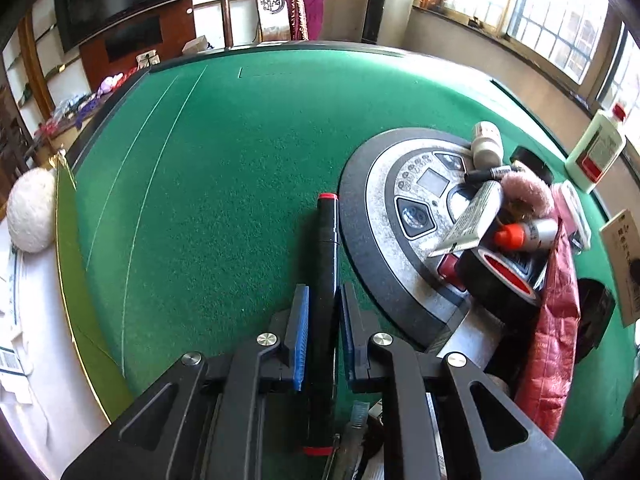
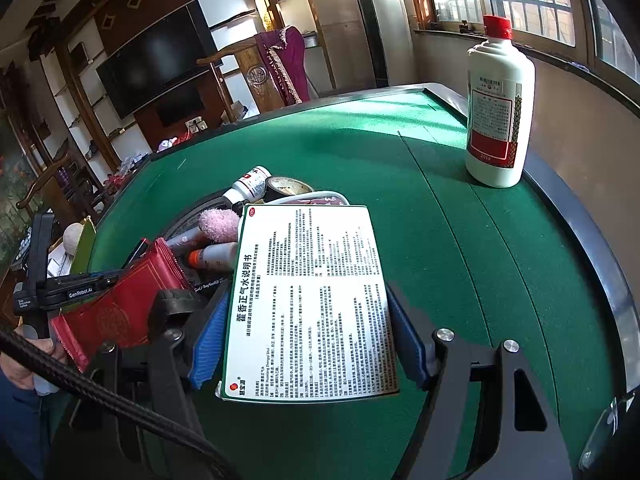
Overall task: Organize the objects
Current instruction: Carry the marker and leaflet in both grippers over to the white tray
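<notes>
A: Right up close, the left gripper (image 1: 324, 344) has its blue pads (image 1: 301, 336) pinched in tight on a black marker (image 1: 326, 280) with red ends, the marker running straight out ahead along the fingers over the green felt table (image 1: 224, 168).

B: And the right gripper (image 2: 308, 344)?

A: Jaws set wide, clamped on a white medicine box (image 2: 310, 300), printed face up, pads against both long edges, held above the felt.

B: Where's the rest of the clutter?

A: Heaped on the round control panel (image 1: 384, 216) in the middle of the table, just right of the marker: a roll of black tape (image 1: 500, 280), a small orange-capped bottle (image 1: 528, 234), a pink fluffy item (image 1: 524, 192), a white pill bottle (image 1: 486, 144), and a red foil packet (image 1: 554, 320) leaning against the pile.

B: Anything standing apart?

A: A tall white bottle (image 2: 498, 116) with a red cap, upright near the table's far right edge, well clear of the heap.
</notes>
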A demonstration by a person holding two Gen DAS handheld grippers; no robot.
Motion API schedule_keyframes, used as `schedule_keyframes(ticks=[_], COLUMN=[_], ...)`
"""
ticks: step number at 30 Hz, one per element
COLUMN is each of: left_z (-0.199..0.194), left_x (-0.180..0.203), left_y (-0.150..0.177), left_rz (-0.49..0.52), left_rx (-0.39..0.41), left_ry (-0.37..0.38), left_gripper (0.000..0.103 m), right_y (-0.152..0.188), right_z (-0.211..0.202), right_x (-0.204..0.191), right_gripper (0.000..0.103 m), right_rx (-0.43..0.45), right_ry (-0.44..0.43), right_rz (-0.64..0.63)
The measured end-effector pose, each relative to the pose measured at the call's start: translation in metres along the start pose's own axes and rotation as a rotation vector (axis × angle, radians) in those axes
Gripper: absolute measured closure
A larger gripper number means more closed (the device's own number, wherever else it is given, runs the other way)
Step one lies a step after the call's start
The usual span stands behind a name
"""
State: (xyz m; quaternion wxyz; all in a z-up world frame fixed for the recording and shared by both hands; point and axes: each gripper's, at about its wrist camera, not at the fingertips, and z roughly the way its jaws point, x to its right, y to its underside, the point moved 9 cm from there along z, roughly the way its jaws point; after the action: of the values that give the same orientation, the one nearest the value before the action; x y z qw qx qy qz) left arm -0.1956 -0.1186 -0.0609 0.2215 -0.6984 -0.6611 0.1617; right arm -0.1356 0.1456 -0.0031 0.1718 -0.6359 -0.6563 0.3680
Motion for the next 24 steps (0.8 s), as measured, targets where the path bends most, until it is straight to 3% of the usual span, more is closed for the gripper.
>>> schedule_keyframes(ticks=[4, 15, 24], left_z=[-0.007, -0.033, -0.070], left_x=[0.006, 0.004, -0.008], left_y=[0.001, -0.019, -0.021], left_rz=[0.036, 0.013, -0.004], left_rx=[0.024, 0.121, 0.225], left_ry=[-0.019, -0.027, -0.099], left_gripper=[0.091, 0.091, 0.091], right_y=[-0.001, -0.005, -0.002], right_z=[0.000, -0.004, -0.001], right_x=[0.001, -0.003, -0.018], right_gripper=[0.031, 0.031, 0.031], right_rx=[0.003, 0.031, 0.024], right_ry=[0.002, -0.010, -0.037], right_rz=[0.003, -0.011, -0.055])
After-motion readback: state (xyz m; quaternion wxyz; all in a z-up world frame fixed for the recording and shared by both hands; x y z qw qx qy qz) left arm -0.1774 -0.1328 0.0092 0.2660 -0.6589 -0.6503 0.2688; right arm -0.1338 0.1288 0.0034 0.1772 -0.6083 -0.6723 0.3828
